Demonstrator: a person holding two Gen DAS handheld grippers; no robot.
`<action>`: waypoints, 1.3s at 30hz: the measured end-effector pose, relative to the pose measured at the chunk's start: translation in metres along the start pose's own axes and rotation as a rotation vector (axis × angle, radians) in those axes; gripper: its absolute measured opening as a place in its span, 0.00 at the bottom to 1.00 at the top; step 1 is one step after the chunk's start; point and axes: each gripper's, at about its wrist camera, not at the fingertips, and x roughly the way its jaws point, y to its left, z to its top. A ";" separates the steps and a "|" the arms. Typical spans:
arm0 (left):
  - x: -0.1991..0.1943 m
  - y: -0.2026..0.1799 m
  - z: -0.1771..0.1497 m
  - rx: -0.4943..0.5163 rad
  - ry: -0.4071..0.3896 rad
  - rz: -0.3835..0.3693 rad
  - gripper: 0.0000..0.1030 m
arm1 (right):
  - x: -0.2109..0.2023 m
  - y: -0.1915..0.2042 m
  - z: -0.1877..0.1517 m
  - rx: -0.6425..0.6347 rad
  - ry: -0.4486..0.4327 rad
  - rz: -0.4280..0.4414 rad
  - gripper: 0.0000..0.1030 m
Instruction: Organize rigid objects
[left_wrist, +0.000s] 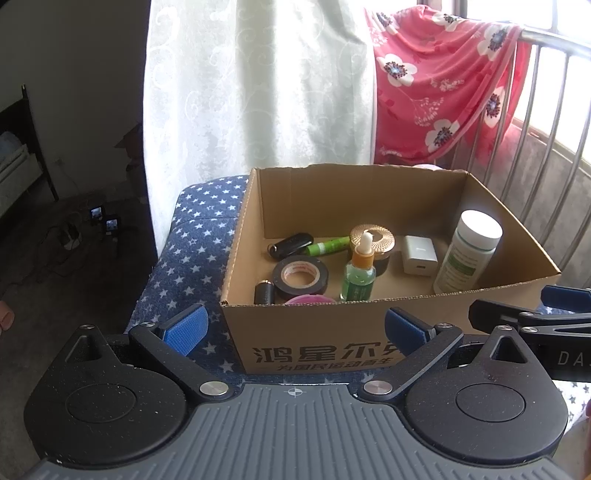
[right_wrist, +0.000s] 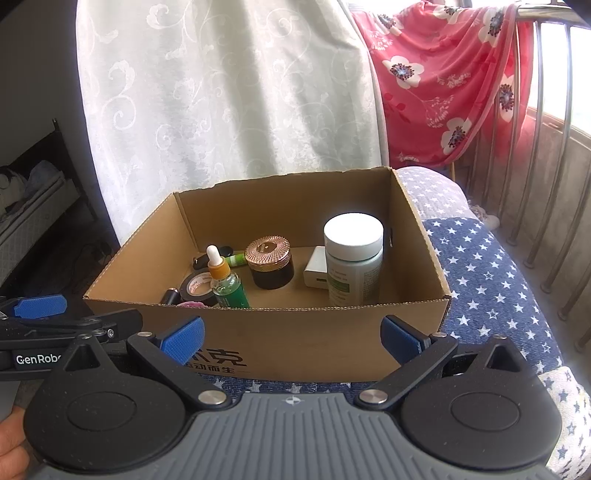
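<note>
A white patterned curtain (left_wrist: 258, 81) hung behind a star-print cushion (left_wrist: 192, 236) that carried the cardboard box (right_wrist: 306, 339). I held both grippers before its near wall, fingers spread and empty: left gripper (left_wrist: 295, 326), right gripper (right_wrist: 291, 332). The white-capped bottle (right_wrist: 352, 258) stood upright in the box's right end, nearer my right, I judged. The dropper bottle (left_wrist: 359, 266) stood mid-box.

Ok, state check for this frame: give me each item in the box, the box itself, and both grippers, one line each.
Cardboard box: open-topped, on star-print cushion.
White-capped bottle: upright, capped.
Dropper bottle: upright, capped.
Gold-lidded jar: upright, lidded.
White charger: beside the white-capped bottle.
Black tape roll: lying flat.
Green tube: lying down.
Left gripper: open, empty.
Right gripper: open, empty.
</note>
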 end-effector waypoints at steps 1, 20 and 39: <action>0.000 0.000 0.000 0.000 0.000 0.000 1.00 | 0.000 0.000 0.000 0.000 0.000 0.000 1.00; -0.002 0.001 0.001 -0.003 -0.005 0.002 0.99 | 0.001 0.005 0.003 -0.005 -0.004 -0.002 1.00; -0.002 0.001 0.002 -0.004 -0.002 0.002 0.99 | 0.000 0.005 0.000 -0.005 -0.002 -0.001 1.00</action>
